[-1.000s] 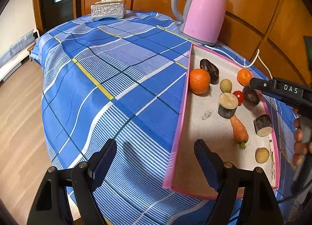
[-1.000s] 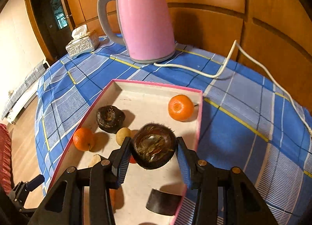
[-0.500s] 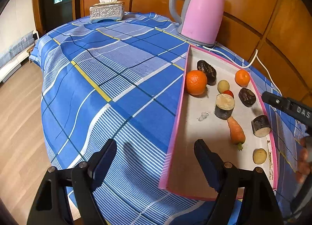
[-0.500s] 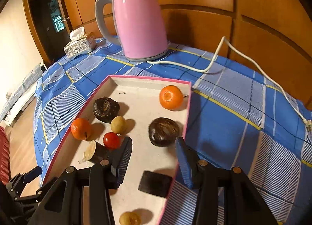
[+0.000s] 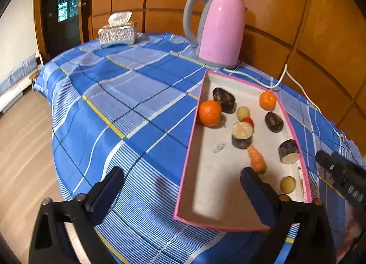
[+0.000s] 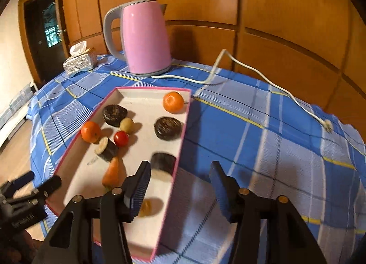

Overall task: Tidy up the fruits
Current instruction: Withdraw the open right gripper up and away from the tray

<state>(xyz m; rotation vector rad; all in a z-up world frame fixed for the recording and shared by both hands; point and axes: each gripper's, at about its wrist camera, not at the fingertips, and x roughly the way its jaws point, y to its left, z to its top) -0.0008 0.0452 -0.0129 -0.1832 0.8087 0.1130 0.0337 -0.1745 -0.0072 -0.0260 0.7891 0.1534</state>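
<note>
Right wrist view: your right gripper (image 6: 180, 186) is hanging wide and empty at lower centre, straddling the tray (image 6: 183, 135) wall. Left gripper (image 5: 180, 189) is gaping too, so you should be centring on one fruit before closing.

The near half of the tray (image 5: 189, 156) floor is bare, giving room to come in over its low pink wall. Farther in, the produce crowds together: a carrot (image 6: 112, 171), a cut dark log (image 6: 107, 148), a tomato (image 6: 121, 138) and an orange (image 6: 90, 131) lie close. The kettle (image 6: 146, 39) and its cord (image 6: 251, 78) block the far side. Left of the tray the desk (image 5: 114, 103) cloth lies open up to the tissue box (image 5: 117, 35).
</note>
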